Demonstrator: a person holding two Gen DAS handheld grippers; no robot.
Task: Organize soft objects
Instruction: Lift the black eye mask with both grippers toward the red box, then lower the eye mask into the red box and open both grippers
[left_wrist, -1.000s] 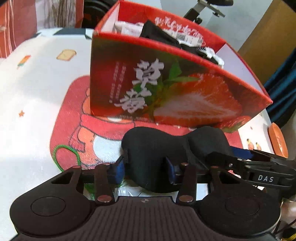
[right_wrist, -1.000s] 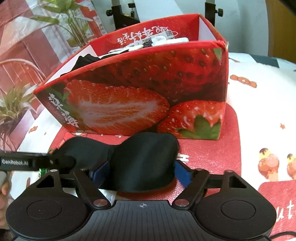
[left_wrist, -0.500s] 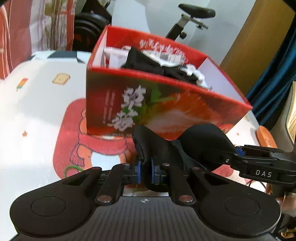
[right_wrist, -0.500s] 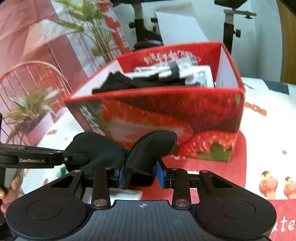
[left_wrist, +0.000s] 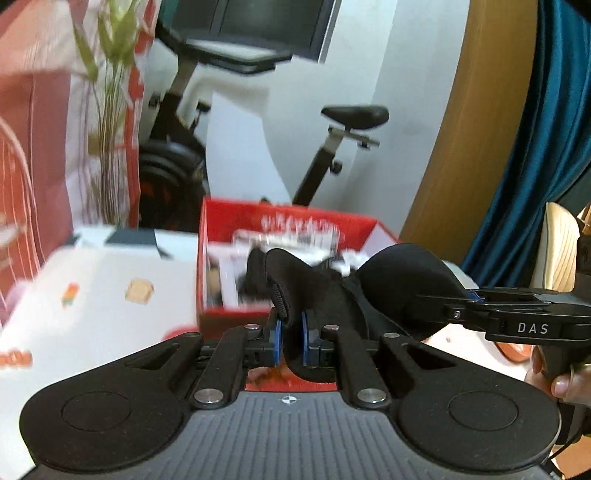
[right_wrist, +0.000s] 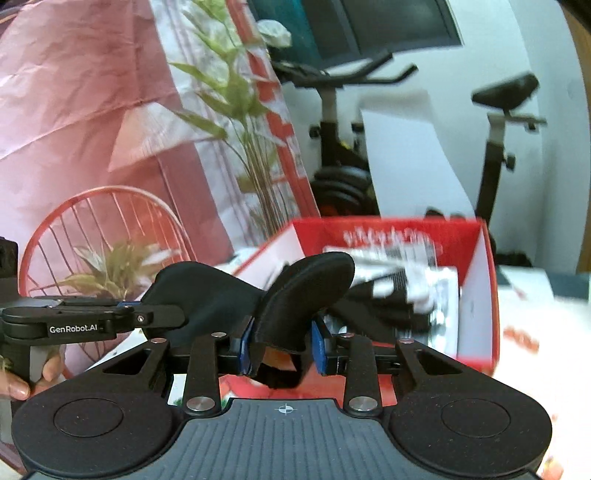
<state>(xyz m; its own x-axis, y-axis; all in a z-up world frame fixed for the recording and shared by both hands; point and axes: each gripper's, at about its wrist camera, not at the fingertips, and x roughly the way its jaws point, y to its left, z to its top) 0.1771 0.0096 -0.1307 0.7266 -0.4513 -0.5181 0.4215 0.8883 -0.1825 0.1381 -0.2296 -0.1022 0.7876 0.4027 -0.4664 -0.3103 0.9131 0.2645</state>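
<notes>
Eye mask: a black padded eye mask (left_wrist: 402, 280) hung in the air between the two grippers, one end pinched by each, and sat in front of and above the near wall of the red box; its two cups bulged upward (right_wrist: 306, 288).
Left gripper: the left gripper (left_wrist: 291, 341) was clamped on one end of the eye mask, its blue pads (left_wrist: 275, 338) drawn in narrow with the fabric folded between them.
Right gripper: the right gripper (right_wrist: 282, 349) gripped the other end, blue pads (right_wrist: 317, 347) pressing the bunched cup from both sides, a little wider apart than the left pair.
Right gripper seen from the left: it (left_wrist: 471, 299) entered from the right edge, fingers closed over the far cup.
Left gripper seen from the right: it (right_wrist: 125, 312) reached in from the left edge, nipping the mask's other cup.
Box: a red box (left_wrist: 207, 258), open at the top, stood just beyond the mask, holding black and white soft items (right_wrist: 413, 291), blurred.
Table: the white cloth with small printed pictures (left_wrist: 103, 295) carried the box.
Background: an exercise bike (left_wrist: 351, 122) and a leafy plant (right_wrist: 236, 96) stood behind the table.
</notes>
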